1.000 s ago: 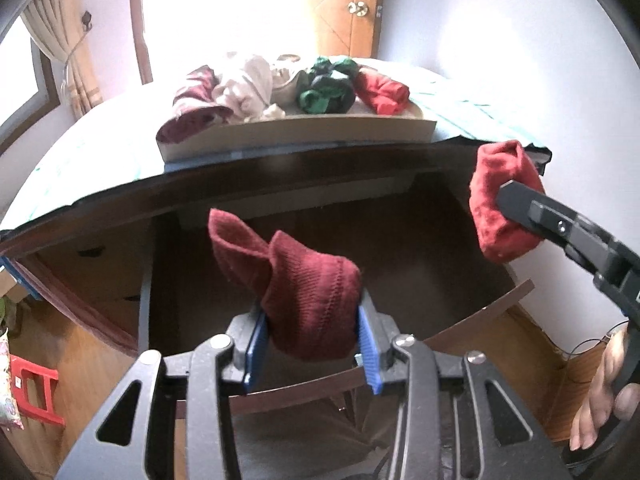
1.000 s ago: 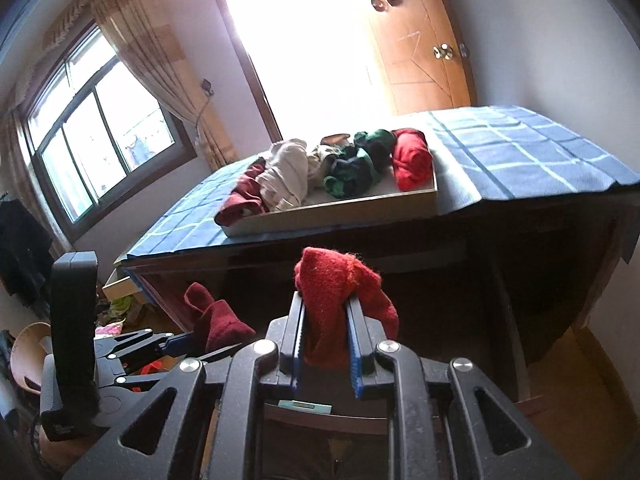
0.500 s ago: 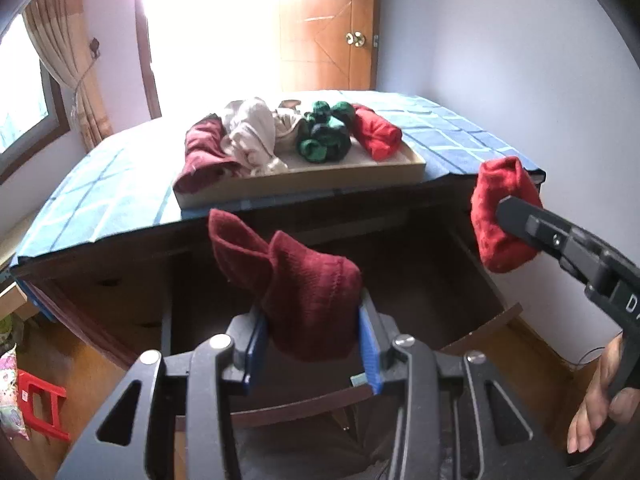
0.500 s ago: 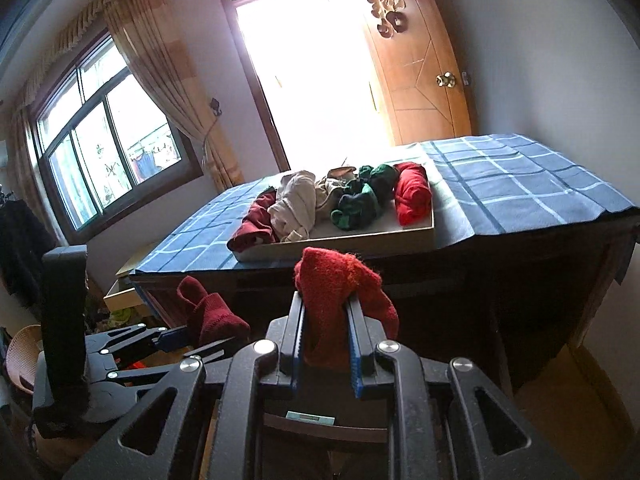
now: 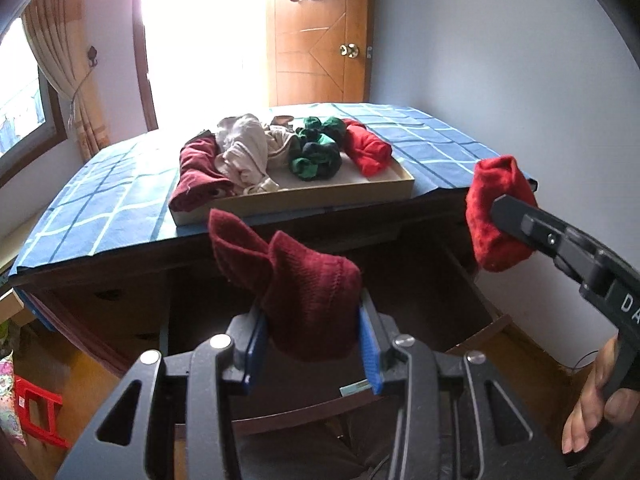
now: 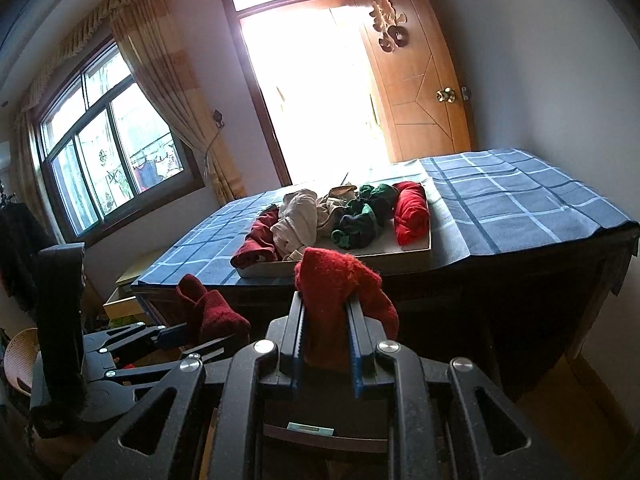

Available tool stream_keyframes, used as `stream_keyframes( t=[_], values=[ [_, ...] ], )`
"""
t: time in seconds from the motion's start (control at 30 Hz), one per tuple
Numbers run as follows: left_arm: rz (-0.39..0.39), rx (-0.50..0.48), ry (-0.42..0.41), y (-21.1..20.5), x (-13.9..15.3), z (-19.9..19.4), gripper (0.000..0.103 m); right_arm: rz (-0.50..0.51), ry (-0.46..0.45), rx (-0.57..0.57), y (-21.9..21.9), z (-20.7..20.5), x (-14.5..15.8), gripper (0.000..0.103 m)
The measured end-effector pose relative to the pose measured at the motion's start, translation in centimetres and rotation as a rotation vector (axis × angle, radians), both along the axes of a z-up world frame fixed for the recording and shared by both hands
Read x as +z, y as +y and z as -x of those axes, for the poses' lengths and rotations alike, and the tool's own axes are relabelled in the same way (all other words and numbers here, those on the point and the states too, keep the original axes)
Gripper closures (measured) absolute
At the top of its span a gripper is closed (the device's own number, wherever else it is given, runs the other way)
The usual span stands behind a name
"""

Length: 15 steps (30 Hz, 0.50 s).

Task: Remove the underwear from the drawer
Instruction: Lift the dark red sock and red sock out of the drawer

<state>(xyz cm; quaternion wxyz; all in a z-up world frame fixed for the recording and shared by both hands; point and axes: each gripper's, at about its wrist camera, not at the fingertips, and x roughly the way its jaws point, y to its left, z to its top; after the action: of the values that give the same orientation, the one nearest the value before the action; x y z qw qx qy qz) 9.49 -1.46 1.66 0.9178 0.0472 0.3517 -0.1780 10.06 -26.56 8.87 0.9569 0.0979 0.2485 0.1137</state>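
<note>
My left gripper [image 5: 310, 344] is shut on a dark maroon knitted underwear piece [image 5: 304, 288], held above the open dark wooden drawer [image 5: 472, 320]. My right gripper [image 6: 325, 344] is shut on a bright red knitted piece [image 6: 340, 280]. The left wrist view shows that red piece [image 5: 496, 216] at the right, clamped by the right gripper's black fingers [image 5: 532, 224]. In the right wrist view the maroon piece [image 6: 212, 312] sits low on the left in the left gripper. Both bundles hang in front of the desk, below its top.
A shallow tray [image 5: 320, 200] on the blue checked cloth [image 5: 100, 200] holds several rolled garments: maroon, beige, green, red. A hand [image 5: 592, 408] grips the right tool's handle. Behind stand a wooden door [image 5: 320, 40], a window [image 6: 112, 152], a red stool [image 5: 36, 412] on the floor.
Both grippers rose with their bundles; the desk top and tray now sit lower in both views and more of the door and wall shows. Both grips are unchanged.
</note>
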Motion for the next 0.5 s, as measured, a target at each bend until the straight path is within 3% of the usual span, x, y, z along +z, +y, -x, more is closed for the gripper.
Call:
stream_keyframes(
  t=[0.23,0.5],
  values=[
    [0.074,-0.007,0.023,0.5,-0.4,-1.0,0.064,0.0,-0.002,-0.015,-0.4,-0.4,0.0,0.083],
    [0.063,-0.032,0.014,-0.9,0.0,-2.1,0.064,-0.001,-0.009,-0.015,-0.5,-1.4,0.4,0.083]
  ],
)
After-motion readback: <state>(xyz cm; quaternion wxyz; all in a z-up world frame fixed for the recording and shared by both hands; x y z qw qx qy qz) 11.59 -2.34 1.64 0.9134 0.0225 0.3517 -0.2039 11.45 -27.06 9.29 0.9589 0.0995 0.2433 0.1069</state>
